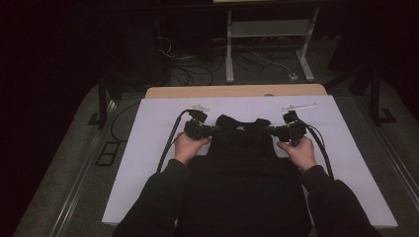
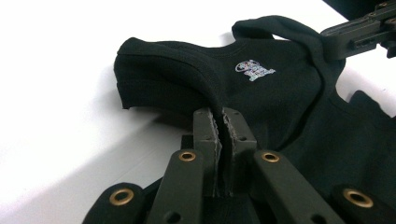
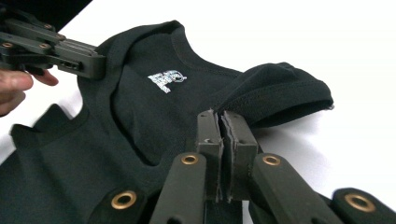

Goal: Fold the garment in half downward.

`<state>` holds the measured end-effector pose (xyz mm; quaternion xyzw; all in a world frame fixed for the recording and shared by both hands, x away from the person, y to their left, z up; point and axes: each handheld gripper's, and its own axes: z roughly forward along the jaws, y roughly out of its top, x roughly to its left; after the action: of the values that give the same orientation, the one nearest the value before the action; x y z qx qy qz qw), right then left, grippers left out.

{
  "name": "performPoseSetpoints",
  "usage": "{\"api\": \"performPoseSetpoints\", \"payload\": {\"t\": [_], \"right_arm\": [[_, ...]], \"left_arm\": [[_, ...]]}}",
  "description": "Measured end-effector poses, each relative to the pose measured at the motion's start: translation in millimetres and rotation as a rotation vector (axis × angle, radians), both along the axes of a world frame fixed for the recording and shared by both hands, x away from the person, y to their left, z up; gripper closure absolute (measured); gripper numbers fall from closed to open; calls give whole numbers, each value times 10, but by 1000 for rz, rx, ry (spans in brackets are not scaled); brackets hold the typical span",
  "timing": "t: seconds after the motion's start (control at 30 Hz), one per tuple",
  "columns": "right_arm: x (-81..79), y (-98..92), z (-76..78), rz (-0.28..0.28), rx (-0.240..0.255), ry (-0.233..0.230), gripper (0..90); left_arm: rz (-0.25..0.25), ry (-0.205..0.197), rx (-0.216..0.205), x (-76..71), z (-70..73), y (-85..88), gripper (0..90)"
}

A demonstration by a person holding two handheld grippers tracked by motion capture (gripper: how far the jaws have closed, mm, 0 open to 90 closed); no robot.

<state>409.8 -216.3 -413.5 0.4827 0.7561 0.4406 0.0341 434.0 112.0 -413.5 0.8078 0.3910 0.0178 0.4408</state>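
A black sleeveless top (image 1: pixel 244 168) lies on the white table cover (image 1: pixel 148 158), its straps pointing away from the person. My left gripper (image 1: pixel 213 130) is shut on the left shoulder strap (image 2: pixel 187 79), whose edge runs down between the jaws. My right gripper (image 1: pixel 271 130) is shut on the right shoulder strap (image 3: pixel 280 93) in the same way. A small white printed label (image 2: pixel 254 70) sits inside the neck, also the label (image 3: pixel 166 80) in the right gripper view. Each gripper view shows the other gripper holding its strap: the right one (image 2: pixel 359 32), the left one (image 3: pixel 60 51).
The wooden table edge (image 1: pixel 237 91) runs along the far side. Beyond it stand a white frame (image 1: pixel 269 44) and loose cables (image 1: pixel 197 69) on the floor. Bare white cover lies on both sides of the top.
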Motion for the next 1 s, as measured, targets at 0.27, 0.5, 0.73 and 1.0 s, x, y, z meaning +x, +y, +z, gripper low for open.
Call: {"api": "performPoseSetpoints", "payload": {"t": [0.27, 0.5, 0.73, 1.0], "right_arm": [[-73, -62, 91, 14, 68, -22, 849], [-133, -89, 171, 16, 94, -44, 850], [-220, -117, 241, 24, 119, -64, 849], [-329, -132, 296, 28, 139, -73, 849]], "left_arm": [[-7, -8, -17, -66, 76, 46, 840], [-14, -24, -45, -133, 183, 89, 840], [-22, -32, -50, -251, 253, 109, 840], [-26, -48, -67, -374, 320, 140, 840]]}}
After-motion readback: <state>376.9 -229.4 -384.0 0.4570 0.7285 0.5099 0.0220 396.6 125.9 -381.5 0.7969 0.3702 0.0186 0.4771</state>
